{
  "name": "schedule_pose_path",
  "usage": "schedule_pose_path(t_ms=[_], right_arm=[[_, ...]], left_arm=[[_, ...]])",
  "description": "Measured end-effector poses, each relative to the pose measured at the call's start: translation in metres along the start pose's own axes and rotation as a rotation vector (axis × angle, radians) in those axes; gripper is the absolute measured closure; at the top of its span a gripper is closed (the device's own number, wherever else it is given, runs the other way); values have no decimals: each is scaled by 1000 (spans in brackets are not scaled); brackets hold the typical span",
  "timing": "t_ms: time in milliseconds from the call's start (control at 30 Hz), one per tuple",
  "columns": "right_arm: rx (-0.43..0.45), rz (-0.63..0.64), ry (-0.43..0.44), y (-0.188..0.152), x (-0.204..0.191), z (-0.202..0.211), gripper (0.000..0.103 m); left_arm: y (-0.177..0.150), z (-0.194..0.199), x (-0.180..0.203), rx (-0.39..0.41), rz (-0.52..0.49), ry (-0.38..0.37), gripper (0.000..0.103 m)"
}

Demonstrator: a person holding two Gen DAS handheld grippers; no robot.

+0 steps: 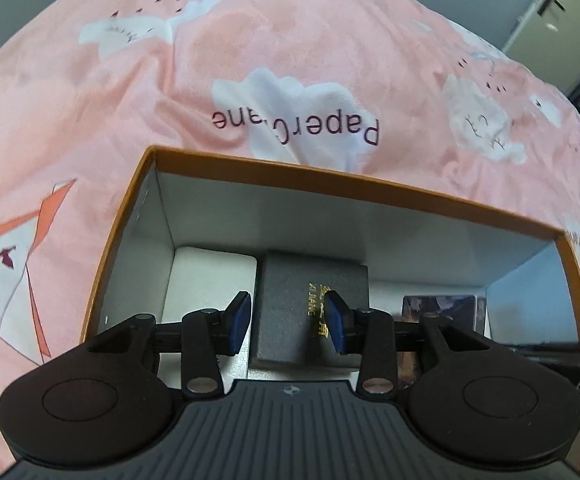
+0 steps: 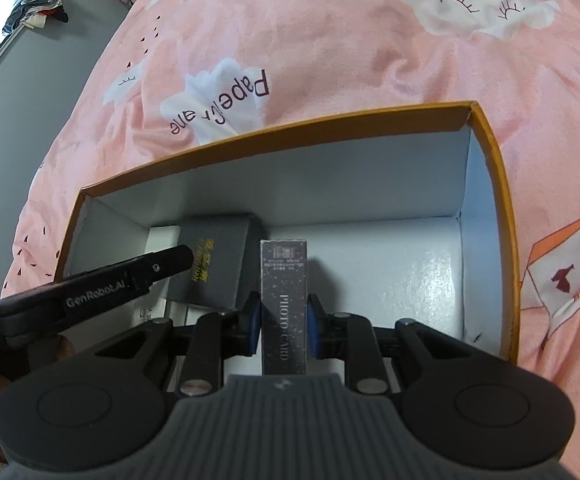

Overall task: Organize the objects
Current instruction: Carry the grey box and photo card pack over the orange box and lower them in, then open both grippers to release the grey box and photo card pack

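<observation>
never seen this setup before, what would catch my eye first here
The orange-rimmed box lying open on the pink crane-print bedcover. Over its middle, the right gripper clamps a slim carton marked PHOTO CARD. Further left, the left gripper stands open above a dark grey box with gold lettering.

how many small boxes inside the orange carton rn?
3. White box at the carton's left end; dark grey box beside it, under the open left gripper; photo card box clamped in the right gripper. More may be hidden behind the grippers.
</observation>
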State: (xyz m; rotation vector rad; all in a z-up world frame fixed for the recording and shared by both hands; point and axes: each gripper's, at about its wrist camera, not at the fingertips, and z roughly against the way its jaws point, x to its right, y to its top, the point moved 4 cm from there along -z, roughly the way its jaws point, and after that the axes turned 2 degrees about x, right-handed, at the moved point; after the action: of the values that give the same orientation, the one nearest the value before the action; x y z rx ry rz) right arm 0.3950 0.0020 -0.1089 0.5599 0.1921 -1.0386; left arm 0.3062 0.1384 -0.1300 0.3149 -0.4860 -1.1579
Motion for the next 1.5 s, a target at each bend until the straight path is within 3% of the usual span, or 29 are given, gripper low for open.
schedule_pose_path(t_ms=[533, 800, 900, 1033, 1067, 1200, 1267, 1500], right_arm=[[-11, -27, 41, 19, -9, -25, 79], [-62, -123, 59, 26, 12, -37, 75], [-62, -48, 15, 24, 6, -39, 71], [-81, 85, -73, 21, -1, -41, 55], [-87, 118, -82, 21, -2, -41, 49], [-112, 221, -89, 15, -6, -40, 43], [-129, 259, -92, 13, -7, -38, 34], [-215, 510, -133, -4, -22, -36, 31]], left_arm=[[-4, 34, -3, 98, -55, -42, 59], [-15, 41, 2, 130, -94, -61, 59], [-20, 43, 2, 124, -97, -57, 59], [-25, 46, 3, 124, -113, -49, 59], [-27, 47, 4, 127, -120, -51, 59], [-30, 48, 5, 129, -132, -55, 59], [-29, 53, 6, 149, -136, -62, 59], [-29, 64, 6, 177, -122, -66, 59]])
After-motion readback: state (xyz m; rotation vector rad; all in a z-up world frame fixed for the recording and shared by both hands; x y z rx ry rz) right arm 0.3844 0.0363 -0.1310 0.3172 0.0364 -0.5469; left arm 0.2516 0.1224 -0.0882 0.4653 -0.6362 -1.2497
